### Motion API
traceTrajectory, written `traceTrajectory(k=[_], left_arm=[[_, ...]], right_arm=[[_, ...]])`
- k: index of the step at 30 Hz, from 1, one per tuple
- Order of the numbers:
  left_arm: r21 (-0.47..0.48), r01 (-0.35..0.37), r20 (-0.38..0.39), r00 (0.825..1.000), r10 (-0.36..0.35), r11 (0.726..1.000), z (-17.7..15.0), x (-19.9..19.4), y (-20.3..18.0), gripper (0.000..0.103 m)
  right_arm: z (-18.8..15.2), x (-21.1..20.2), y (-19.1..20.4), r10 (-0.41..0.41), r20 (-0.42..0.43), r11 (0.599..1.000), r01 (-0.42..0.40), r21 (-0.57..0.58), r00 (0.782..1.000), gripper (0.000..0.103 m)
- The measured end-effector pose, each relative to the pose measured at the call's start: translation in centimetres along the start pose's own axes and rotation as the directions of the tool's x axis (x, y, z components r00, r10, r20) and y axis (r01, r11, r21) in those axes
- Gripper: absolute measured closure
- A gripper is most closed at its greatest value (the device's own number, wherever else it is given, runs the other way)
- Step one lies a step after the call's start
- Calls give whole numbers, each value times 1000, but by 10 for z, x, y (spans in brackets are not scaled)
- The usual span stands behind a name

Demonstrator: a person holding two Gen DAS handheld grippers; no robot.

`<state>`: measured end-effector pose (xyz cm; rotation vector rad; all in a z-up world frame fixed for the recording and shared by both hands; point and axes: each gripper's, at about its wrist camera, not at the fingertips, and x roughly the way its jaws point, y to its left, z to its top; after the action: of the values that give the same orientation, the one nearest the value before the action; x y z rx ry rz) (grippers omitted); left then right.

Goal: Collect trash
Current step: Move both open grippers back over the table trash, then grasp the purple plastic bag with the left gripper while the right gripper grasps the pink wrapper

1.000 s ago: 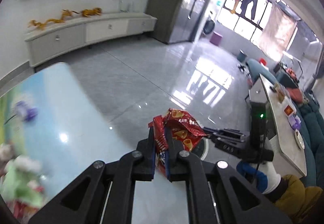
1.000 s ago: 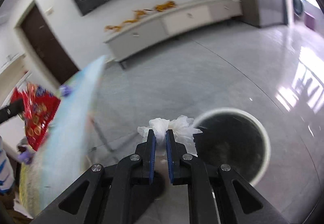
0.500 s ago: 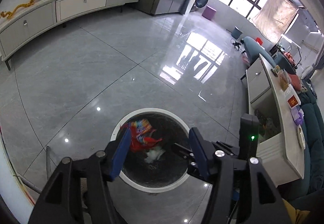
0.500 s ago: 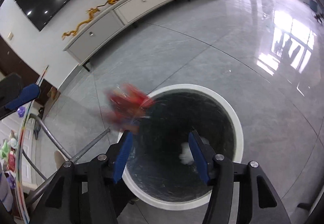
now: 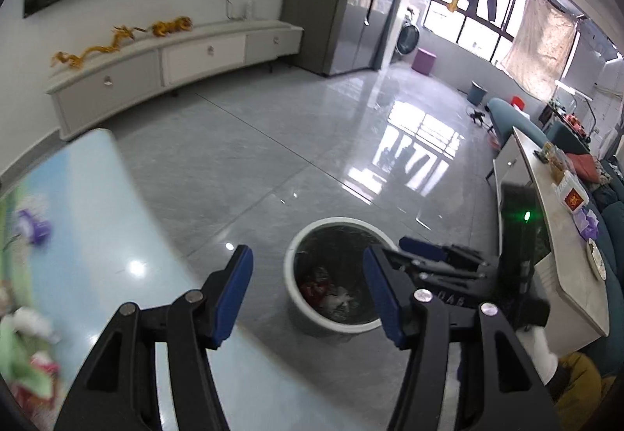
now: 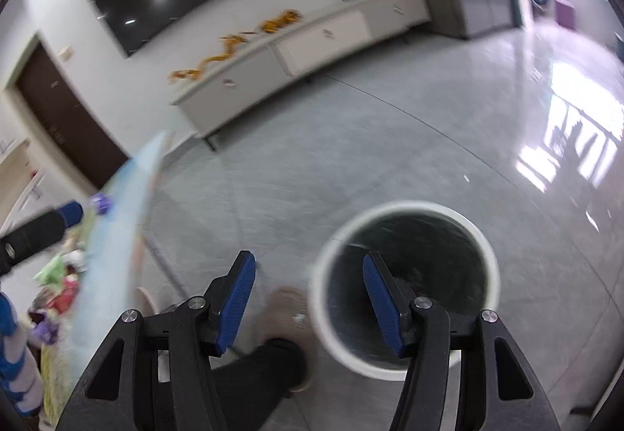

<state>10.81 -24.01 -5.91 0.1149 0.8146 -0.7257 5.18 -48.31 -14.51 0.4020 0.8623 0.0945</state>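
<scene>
I've got the left hand-held gripper [image 5: 308,277] spread wide with nothing between its blue pads [image 5: 237,285], hanging over the edge of the counter [image 5: 101,220], whose pale blue top fills the lower left of the left wrist view. Just past that edge, down on the grey tile floor [image 5: 273,142], stands the white-rimmed trash bin [image 5: 290,281] with its dark liner. Inside it I can see the red snack wrapper [image 5: 314,285] lying at the bottom, and the white crumpled tissue [image 5: 340,298] right beside it, touching or nearly so.

The right hand-held gripper [image 6: 309,283] is wide too, empty, its right pad over the bin's mouth [image 6: 405,209] in the right wrist view, its left pad over bare floor. That view is smeared, so I can't make out the bin's contents from there. The right gripper also shows in the left view, just right of the bin [image 5: 436,255]. Blurred colourful bits [image 5: 35,345] sit at the counter's near left. A long white sideboard [image 5: 195,57] runs along the far wall.
</scene>
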Motion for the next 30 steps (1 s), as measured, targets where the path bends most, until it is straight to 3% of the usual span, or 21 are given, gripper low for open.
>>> traceTrajectory(k=[4,9,13,18,20,24,27,30], left_arm=[[-24,-89,75,993,90,996,-41,-73,36,46],[-143,-169,108,977,185,975,-104,-145,93,46],[-271,-274,92,947,309,923,-166,-188,143,46],[-441,-338,20,922,386,831,-225,-212,199,44],[-483,-344,-1,920,393,805,-230,-210,213,42],[-504,-343,-11,920,391,793,-234,-201,225,38],[-522,-338,-16,922,387,783,-231,-195,234,37],[-538,-344,-14,916,400,769,-224,-191,240,36]], right_arm=[[2,-24,71,83,31,990,-79,-115,996,47],[-5,-37,147,189,4,956,-183,-227,982,47],[-22,-28,208,253,-84,911,-266,-314,964,47],[-48,7,272,268,-239,847,-346,-404,933,47],[-62,22,291,263,-296,822,-374,-429,918,47],[-81,58,322,245,-393,792,-416,-447,887,47],[-85,77,334,228,-421,795,-418,-439,878,47],[-81,93,347,214,-409,808,-396,-436,887,42]])
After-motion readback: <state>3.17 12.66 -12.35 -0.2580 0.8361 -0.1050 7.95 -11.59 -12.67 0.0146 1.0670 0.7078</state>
